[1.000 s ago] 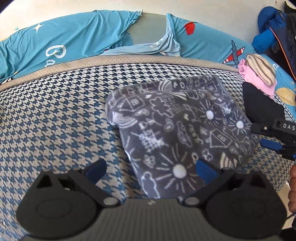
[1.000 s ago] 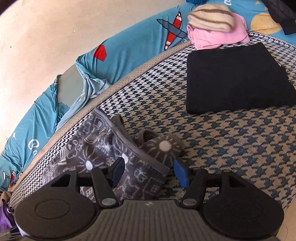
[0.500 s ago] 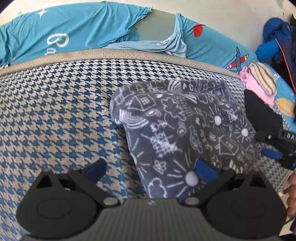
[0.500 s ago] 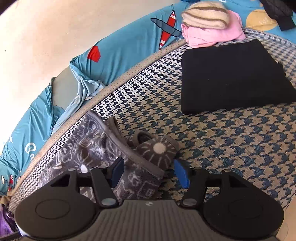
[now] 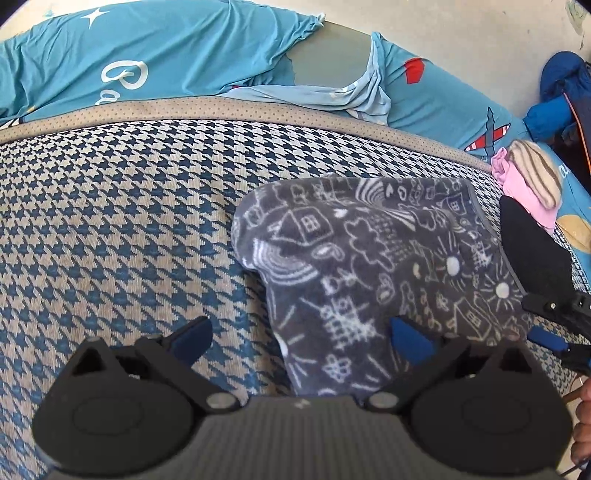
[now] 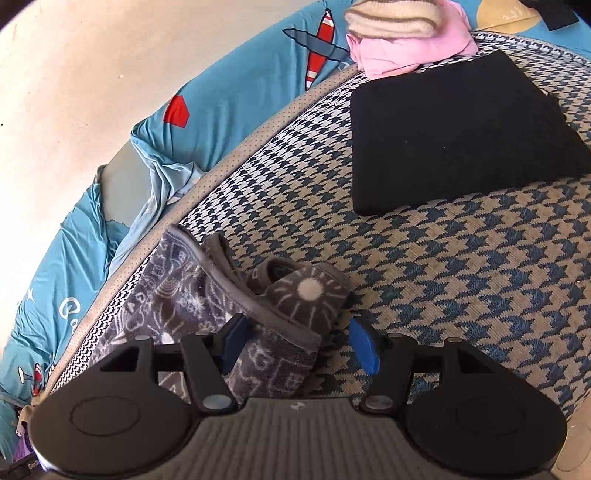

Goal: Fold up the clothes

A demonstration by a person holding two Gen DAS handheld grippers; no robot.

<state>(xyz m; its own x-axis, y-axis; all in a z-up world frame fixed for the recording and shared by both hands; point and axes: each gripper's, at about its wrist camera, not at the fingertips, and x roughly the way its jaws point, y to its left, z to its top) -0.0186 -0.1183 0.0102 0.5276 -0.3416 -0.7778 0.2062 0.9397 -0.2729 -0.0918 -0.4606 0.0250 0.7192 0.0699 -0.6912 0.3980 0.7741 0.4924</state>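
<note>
On the houndstooth cushion (image 5: 110, 229), a grey fleece garment (image 5: 369, 258) printed with white doodles is lying folded into a rough block, right of centre in the left wrist view. The left gripper (image 5: 301, 338) is hovering low over the garment's near edge, pointing toward the far side, its blue-padded jaws spread wide: the left pad is sitting over bare cushion, the right pad over the fleece, and nothing is being pinched. The right gripper (image 6: 301, 341) is reaching in from the garment's right end, angled toward the far left, its jaws also spread and straddling the layered hem (image 6: 266, 314); whether either pad is touching the fabric is hard to tell. In the left wrist view this gripper is showing only as black fingers with a blue pad at the right edge, cut off by the frame, with part of a hand (image 5: 581, 424) below it. A folded black garment (image 6: 454, 129) is lying farther right on the cushion, well apart from the fleece. Beyond it a pink garment (image 6: 406, 51) with a striped beige piece (image 6: 388, 14) on top is being cropped by the frame. A blue sheet (image 5: 166, 55) is bunching up behind the cushion.
</note>
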